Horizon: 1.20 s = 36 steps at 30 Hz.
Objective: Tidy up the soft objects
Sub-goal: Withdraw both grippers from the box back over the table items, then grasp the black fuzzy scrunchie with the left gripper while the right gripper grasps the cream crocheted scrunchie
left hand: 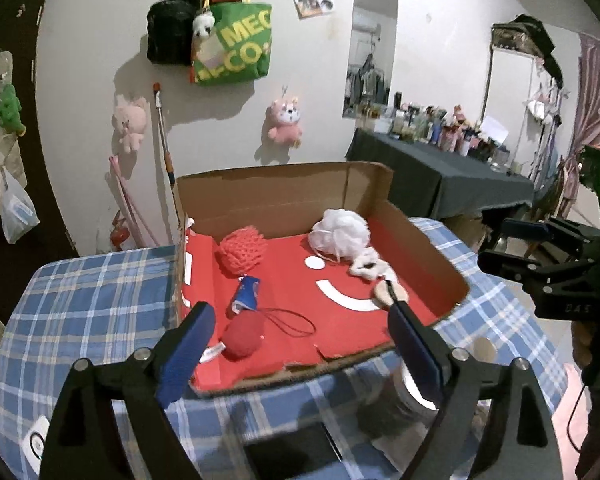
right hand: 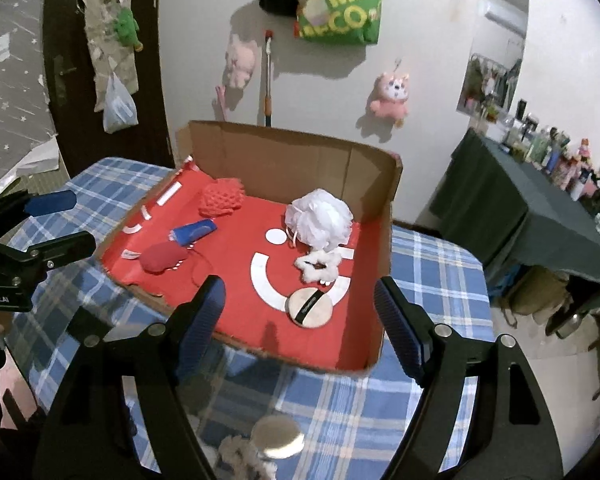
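Observation:
A shallow cardboard box [left hand: 284, 196] [right hand: 292, 160] with a red floor sits on a plaid-covered table. In it lie a red mesh sponge [left hand: 242, 252] [right hand: 221, 199], a white bath pouf [left hand: 342, 234] [right hand: 320, 218], a white scrunchie [left hand: 370, 266] [right hand: 320, 266], a round beige powder puff [left hand: 384, 294] [right hand: 309, 307], a red pouch with a cord [left hand: 243, 335] [right hand: 162, 256] and a small blue pouch [left hand: 247, 294] [right hand: 194, 231]. My left gripper [left hand: 300, 344] is open and empty over the box's near edge. My right gripper [right hand: 300, 328] is open and empty over the box's near right corner.
The blue plaid tablecloth [left hand: 100, 296] [right hand: 428, 280] covers the table. A round silver-topped item [right hand: 277, 436] [left hand: 416, 388] and a fuzzy grey piece [right hand: 240, 460] lie on the cloth below the grippers. A dark-clothed side table [left hand: 440, 176] with bottles stands at the right. Bags and plush toys hang on the wall.

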{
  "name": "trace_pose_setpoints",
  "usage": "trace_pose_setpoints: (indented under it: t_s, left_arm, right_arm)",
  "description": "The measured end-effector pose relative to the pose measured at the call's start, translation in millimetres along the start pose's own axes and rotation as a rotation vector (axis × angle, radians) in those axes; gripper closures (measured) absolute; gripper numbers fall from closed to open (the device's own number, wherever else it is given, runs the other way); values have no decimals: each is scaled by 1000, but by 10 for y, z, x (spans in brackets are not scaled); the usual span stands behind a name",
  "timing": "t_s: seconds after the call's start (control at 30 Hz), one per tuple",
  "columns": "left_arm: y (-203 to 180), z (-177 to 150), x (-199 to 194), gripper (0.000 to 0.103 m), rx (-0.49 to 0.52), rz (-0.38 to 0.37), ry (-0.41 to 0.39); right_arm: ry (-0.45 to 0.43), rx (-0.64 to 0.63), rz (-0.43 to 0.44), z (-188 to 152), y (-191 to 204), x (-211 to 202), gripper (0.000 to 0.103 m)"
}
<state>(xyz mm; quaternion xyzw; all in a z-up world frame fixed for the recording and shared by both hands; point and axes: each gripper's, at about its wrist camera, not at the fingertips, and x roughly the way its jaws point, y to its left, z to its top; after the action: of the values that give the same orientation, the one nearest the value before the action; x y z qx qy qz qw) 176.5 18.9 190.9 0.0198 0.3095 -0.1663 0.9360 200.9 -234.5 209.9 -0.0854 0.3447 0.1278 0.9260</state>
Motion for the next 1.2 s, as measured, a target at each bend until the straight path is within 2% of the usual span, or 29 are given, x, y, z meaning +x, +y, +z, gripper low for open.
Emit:
trace_pose_setpoints:
  t_s: [0.23, 0.33, 0.47, 0.67, 0.8, 1.2]
  left_arm:
    - [-184, -320, -379, 10, 1, -21, -80]
    - [-245, -448, -461, 9, -7, -45, -86]
    - [-346, -648, -556, 9, 7, -34, -112]
    - [-464, -967, -589, 6, 0, -35, -114]
    - [-513, -1172, -543, 5, -3, -40, -88]
    - [-610, -1660, -216, 3, 2, -19, 33]
  right_arm:
    - [-94, 18, -14, -354, 142, -414, 26]
    - [-118, 24, -25, -498, 202, -525, 26]
    - [-156, 38, -61, -737, 272, -643, 21]
    - [-171, 52, -103, -1088, 356, -689, 20]
    - [-155, 48, -137, -1347, 405, -643, 20]
    - [-70, 65, -118, -1873, 435, -333, 20]
